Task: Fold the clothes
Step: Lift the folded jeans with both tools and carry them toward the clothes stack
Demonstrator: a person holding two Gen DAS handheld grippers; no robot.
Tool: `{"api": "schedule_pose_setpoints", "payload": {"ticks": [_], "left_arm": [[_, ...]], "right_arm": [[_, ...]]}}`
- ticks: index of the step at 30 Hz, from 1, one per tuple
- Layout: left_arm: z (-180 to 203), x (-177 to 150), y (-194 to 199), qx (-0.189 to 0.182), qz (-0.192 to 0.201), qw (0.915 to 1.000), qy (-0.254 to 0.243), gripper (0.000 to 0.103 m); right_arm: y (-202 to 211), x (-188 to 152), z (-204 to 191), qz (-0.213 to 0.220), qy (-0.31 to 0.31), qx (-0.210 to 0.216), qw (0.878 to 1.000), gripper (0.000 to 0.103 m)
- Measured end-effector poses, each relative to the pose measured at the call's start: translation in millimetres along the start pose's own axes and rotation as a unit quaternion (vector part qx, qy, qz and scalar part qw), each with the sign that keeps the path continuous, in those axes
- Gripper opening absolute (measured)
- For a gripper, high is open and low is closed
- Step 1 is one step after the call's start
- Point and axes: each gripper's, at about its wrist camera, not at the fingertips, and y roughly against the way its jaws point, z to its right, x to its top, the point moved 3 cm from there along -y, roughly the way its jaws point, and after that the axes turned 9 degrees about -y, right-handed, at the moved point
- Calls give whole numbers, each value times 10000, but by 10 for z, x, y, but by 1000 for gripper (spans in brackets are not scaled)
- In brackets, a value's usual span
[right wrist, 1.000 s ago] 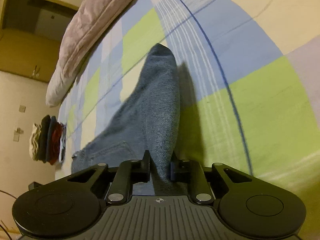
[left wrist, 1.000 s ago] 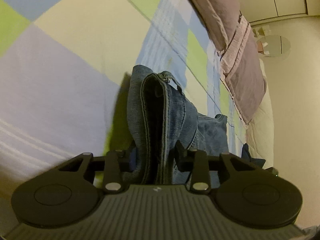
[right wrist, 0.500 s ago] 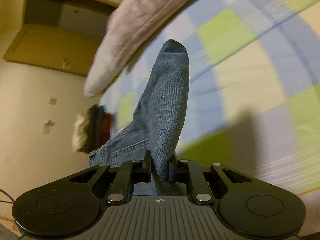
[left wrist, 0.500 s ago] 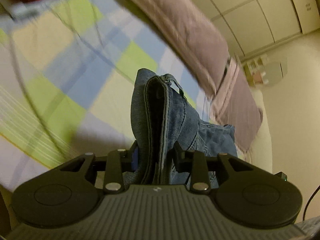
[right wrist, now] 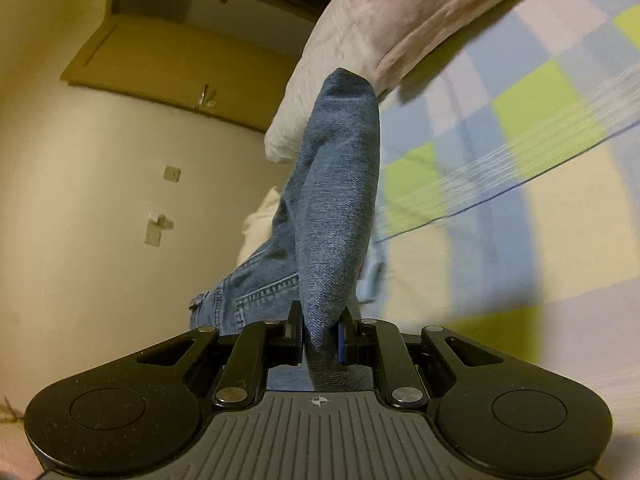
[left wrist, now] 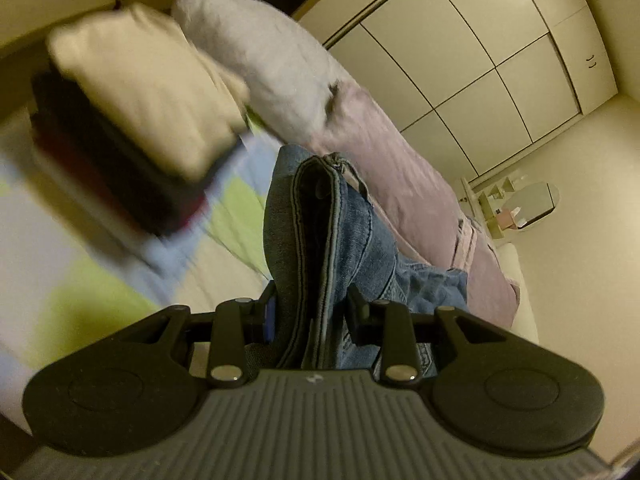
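- Jeans (left wrist: 320,240) hang in the air above the bed (left wrist: 80,308), pinched at two places, one by each tool.
- The left tool (left wrist: 310,312) is closed on a thick bundle of denim at the waistband, seams and a belt loop showing; so many layers keep its jaws fairly far apart.
- The right tool (right wrist: 320,336) is clamped narrowly on a thinner fold of the same jeans (right wrist: 336,200), probably a leg, so its jaws sit close together.
- Two grips well apart likely serve to stretch the garment between them, so that it stays flat and can be laid down with one straight fold line.
- The checked bed cover (right wrist: 520,160) lies below the cloth; the jeans appear clear of it, though the lower hanging part is hidden behind the tools.
- A stack of folded clothes (left wrist: 120,176) with a cream piece on top sits towards the far left part of the bed, beside the rolled pinkish duvet (left wrist: 380,140) along the far edge; that looks like where finished items go.
- The background is blurred, so finer detail of the stack cannot be told.
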Motion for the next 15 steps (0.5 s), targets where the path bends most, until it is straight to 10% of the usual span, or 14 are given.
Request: {"api": "schedule_pose_setpoints", "payload": {"ticks": [6,15], "left_arm": [[-841,1131,428,-18,13,9998,-183,27],[-1513,2607,353,-277,373,9989,-115,27]], "right_arm": [[-1132,-225,-732,163,-308,146,9993,14],[-2445,323,-1776,327,-262,237,9988,14]]}}
